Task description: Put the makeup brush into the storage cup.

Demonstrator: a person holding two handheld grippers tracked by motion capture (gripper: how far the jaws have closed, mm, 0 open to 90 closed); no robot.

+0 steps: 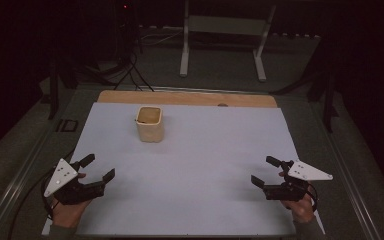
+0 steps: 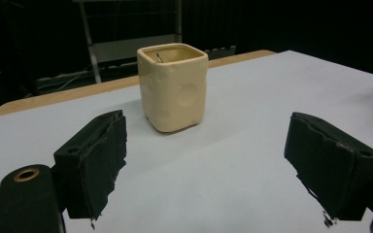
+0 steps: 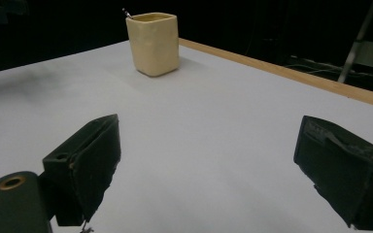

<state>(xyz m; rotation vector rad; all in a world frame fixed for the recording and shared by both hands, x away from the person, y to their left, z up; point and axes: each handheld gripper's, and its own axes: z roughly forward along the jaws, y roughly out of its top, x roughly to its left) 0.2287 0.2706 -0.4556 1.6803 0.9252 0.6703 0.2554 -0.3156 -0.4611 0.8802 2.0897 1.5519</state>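
Cup (image 2: 173, 87): cream, squarish, dimpled ceramic (no writing) | tabletop (image 1: 190, 165): matte white sheet | left tool (image 1: 96, 169), right tool (image 1: 265, 171): jaws apart, empty

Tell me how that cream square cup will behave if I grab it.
The cream cup looks like glazed ceramic: probably rigid, somewhat slippery and breakable. Its flat base and squat, squarish walls suggest it will slide rather than tip or roll.

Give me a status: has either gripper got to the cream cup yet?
Not yet. Done: nothing visible; the cream cup stands upright on the white sheet, untouched, far from both hands. In hand: the left gripper and right gripper sit near the table's near edge, jaws open and empty, both pointed toward the cup. Left: the whole approach and grasp. Something thin sticks up inside the cup; I cannot tell what.
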